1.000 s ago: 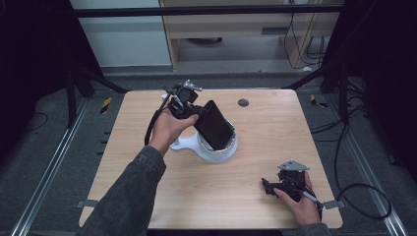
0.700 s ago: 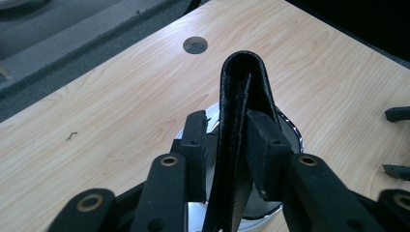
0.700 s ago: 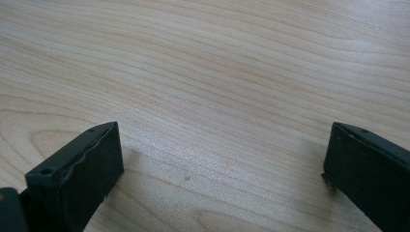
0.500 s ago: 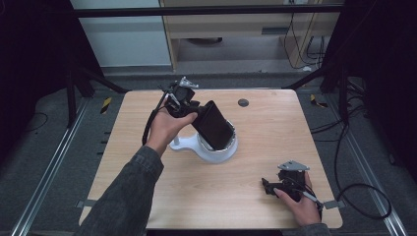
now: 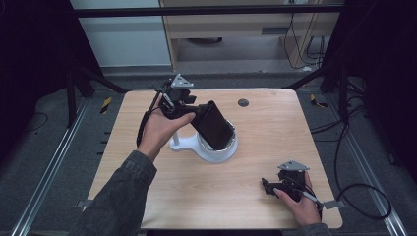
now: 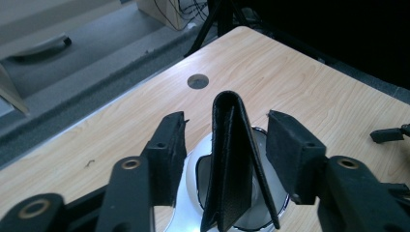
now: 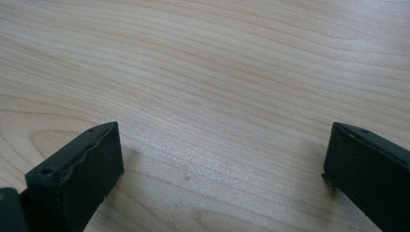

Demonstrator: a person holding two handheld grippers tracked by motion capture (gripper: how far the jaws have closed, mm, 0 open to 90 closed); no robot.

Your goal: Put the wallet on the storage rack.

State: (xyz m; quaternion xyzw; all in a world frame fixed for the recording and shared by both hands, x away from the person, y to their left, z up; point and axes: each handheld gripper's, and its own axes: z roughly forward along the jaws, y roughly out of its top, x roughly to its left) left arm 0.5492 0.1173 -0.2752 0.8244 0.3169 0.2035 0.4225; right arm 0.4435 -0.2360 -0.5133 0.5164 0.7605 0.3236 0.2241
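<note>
High view: the left tongs (image 5: 193,109) sit at the upper edge of a black folded wallet (image 5: 214,126) that leans in a white bowl (image 5: 216,152) on the tabletop (image 5: 265,128); the right tongs (image 5: 268,186) rest near the front edge.

Left gripper view: the jaws have just been opening and stand apart, the wallet (image 6: 234,159) between them untouched. Brushing it on withdrawal could tip it out.

Right gripper view: jaws wide apart over bare wood, which the high view cannot resolve.

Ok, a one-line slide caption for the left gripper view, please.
Left gripper jaws, just opened, flank a folded black wallet standing in a white bowl on the wooden table.
</note>
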